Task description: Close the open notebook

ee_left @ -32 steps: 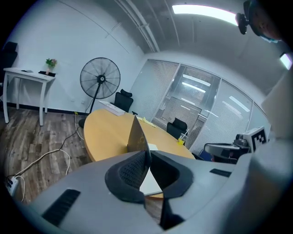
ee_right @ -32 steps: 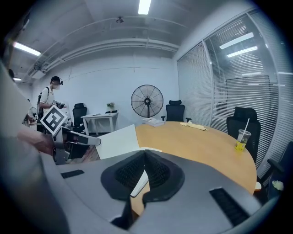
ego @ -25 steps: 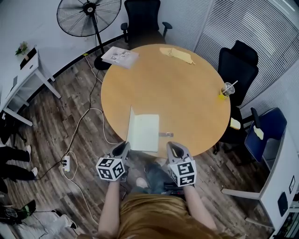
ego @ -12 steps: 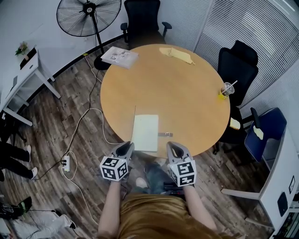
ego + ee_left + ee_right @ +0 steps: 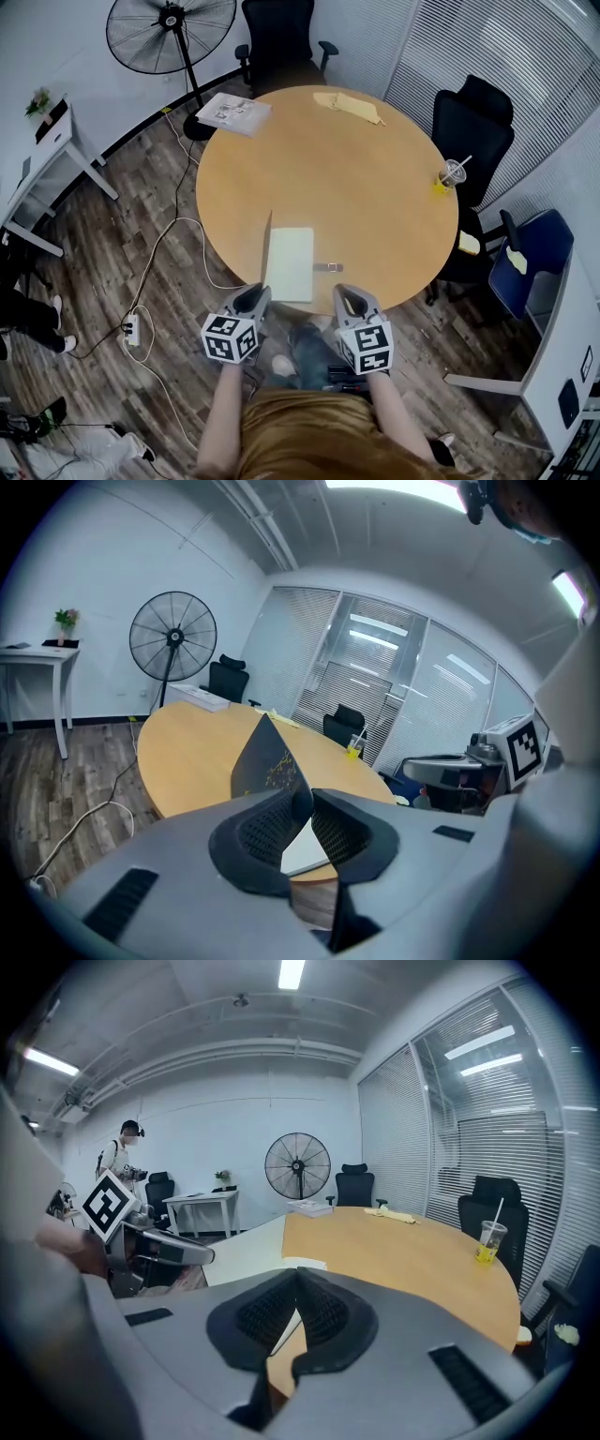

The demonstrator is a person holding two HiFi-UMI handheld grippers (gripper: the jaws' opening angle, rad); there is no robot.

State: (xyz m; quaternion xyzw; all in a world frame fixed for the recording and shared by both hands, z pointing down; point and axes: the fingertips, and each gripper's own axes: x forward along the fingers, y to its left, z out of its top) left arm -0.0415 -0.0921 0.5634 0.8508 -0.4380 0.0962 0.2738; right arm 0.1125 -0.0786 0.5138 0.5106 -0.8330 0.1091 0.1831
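Left gripper (image 5: 251, 297) jaws opening, upright dark cover of white-paged notebook (image 5: 291, 264) between them, lower centre. Right gripper (image 5: 349, 299) clenched, empty

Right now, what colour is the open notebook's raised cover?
Dark cover with yellow specks; left gripper view shows it best.

notebook (image 5: 292, 264) | half-open | dark cover (image 5: 266, 247) upright | table (image 5: 356, 178) near edge

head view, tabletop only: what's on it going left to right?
stack of papers → notebook → yellow cloth → cup. The small grey item beside the notebook is left out, since it falls level with the cloth's left end.
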